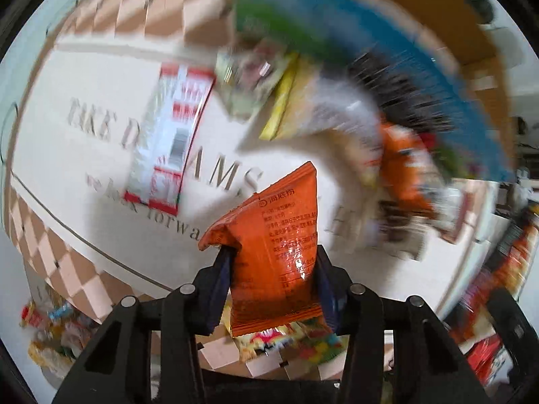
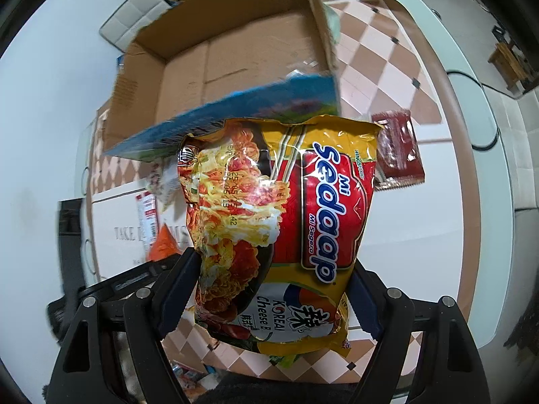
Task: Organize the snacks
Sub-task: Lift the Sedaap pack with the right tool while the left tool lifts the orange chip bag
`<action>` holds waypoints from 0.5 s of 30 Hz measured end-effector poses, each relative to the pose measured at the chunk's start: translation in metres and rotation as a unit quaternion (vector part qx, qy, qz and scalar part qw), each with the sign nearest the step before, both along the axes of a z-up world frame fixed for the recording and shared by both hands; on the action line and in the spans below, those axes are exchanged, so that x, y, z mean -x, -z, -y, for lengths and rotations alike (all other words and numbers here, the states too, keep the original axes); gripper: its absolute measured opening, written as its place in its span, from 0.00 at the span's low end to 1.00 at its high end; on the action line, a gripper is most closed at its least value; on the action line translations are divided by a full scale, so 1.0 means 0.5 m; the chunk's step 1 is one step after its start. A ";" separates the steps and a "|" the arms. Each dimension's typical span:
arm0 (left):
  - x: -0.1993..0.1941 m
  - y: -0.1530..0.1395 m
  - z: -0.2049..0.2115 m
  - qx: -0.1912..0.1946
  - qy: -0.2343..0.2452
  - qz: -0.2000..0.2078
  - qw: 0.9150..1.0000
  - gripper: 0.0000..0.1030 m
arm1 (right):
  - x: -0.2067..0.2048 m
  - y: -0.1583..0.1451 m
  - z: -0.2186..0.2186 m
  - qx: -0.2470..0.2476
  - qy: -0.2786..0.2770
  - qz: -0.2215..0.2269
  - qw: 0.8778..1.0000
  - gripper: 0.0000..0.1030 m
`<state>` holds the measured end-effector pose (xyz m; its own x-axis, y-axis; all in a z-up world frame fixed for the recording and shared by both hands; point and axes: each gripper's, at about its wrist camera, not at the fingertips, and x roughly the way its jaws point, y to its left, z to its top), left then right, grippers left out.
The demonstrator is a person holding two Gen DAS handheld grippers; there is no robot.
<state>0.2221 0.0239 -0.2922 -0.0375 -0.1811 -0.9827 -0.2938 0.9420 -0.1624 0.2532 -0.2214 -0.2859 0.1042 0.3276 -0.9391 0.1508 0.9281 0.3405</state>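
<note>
Two grippers are in play, each clamped on one packet. The left gripper pinches a small orange sachet between narrow jaws, above a white box printed with grey lettering. The right gripper holds a yellow-and-red noodle packet across its width, so its jaws stand wide, with the pads pressing the packet's two sides.

The left wrist view, blurred toward the right, shows one red-and-white packet lying flat in the white box and a heap of mixed packets too smeared to count. More loose snacks lie at the lower left edge, on a checked cloth.

Only the right wrist view shows the one open cardboard box, its brown floor bare where visible. One blue packet sits tilted between that box and the noodle packet. One dark red packet lies alone on the checked cloth to the right. The orange sachet appears here too, at the left.
</note>
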 end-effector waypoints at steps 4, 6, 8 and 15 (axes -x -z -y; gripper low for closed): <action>-0.039 -0.155 0.022 0.007 0.032 0.078 0.996 0.42 | -0.026 -0.057 -0.007 -0.008 -0.021 0.021 1.000 0.82; -0.083 -0.207 0.027 0.008 0.052 0.109 0.993 0.42 | -0.057 -0.091 -0.012 -0.014 -0.029 0.032 0.999 0.82; -0.155 -0.248 0.049 0.007 0.072 0.131 0.989 0.42 | -0.098 -0.116 -0.017 -0.016 -0.034 0.041 0.998 0.82; -0.398 -0.219 0.053 -0.017 0.125 0.151 0.980 0.42 | -0.305 -0.147 -0.048 0.034 -0.050 0.064 0.996 0.82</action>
<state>0.4213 -0.0028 -0.1828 0.2176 -0.1709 -0.9610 0.0046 0.9847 -0.1741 0.4057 -0.1976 -0.2125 0.1949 0.2788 -0.9404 0.0165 0.9577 0.2873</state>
